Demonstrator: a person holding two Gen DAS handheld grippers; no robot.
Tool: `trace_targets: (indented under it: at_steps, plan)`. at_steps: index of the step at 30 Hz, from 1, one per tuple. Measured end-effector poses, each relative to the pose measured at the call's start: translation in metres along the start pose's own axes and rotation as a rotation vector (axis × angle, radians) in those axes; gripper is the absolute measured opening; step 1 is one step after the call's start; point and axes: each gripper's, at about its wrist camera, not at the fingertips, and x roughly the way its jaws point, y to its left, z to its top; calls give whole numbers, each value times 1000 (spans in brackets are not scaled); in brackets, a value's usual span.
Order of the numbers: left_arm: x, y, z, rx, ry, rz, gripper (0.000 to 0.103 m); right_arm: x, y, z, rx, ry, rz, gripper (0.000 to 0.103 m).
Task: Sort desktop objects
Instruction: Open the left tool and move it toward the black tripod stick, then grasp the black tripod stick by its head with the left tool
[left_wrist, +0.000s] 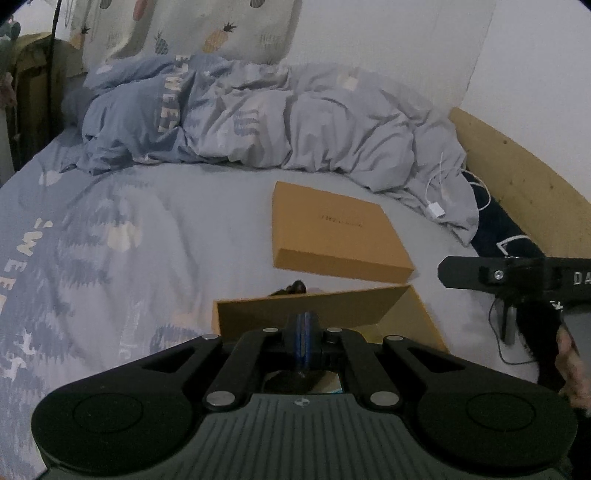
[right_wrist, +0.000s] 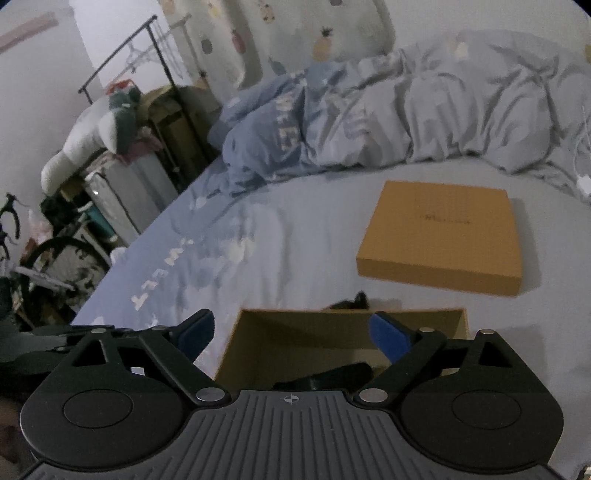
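My left gripper (left_wrist: 303, 334) is pressed together, empty, over the open box (left_wrist: 402, 314) — my right gripper (right_wrist: 291, 334) spread wide above it, lid (right_wrist: 443, 236) beyond.

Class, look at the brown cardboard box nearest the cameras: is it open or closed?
Open. The box has no top, so its inner walls show and a dark item lies inside. Its lid lies apart on the bed.

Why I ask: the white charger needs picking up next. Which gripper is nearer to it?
Right. The charger lies far right by the duvet; the right gripper, jaws open, hangs on that side of the open box, while the left gripper, jaws shut, is farther left.
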Motion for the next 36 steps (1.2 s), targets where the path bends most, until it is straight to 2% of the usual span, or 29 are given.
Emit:
trace_targets:
  at_steps: [3, 6, 9, 11, 13, 15, 17, 21, 24, 30, 36]
  plan:
    - [1, -1, 8, 3, -8, -1, 7, -4, -1, 12, -6, -12, 8, 99]
    - [4, -1, 16, 6, -9, 5, 17, -4, -3, 23, -13, -15, 11, 103]
    - [9, 0, 22, 9, -5, 8, 26, 0, -7, 31, -16, -8, 6, 103]
    - [13, 1, 27, 5, -2, 11, 40, 5, -10, 36, -14, -2, 3, 103]
    - [16, 3, 31, -1, -4, 8, 60, 11, -15, 41, -12, 9, 2, 103]
    - [22, 6, 36, -9, 1, 15, 69, 18, -19, 46, -9, 24, 2, 103]
    - [29, 8, 41, -15, 10, 13, 72, 27, -24, 49, -6, 42, 4, 103]
    - [47, 15, 50, -16, 31, 3, 85, 51, -34, 56, -12, 90, -1, 103]
    - [62, 19, 54, -6, 55, 8, 87, 68, -41, 59, -26, 120, 2, 103]
    - [94, 38, 61, -3, 100, 22, 100, 105, -58, 72, -20, 184, 20, 103]
    - [128, 63, 67, -24, 163, -14, 103, 147, -77, 84, -1, 276, 55, 103]
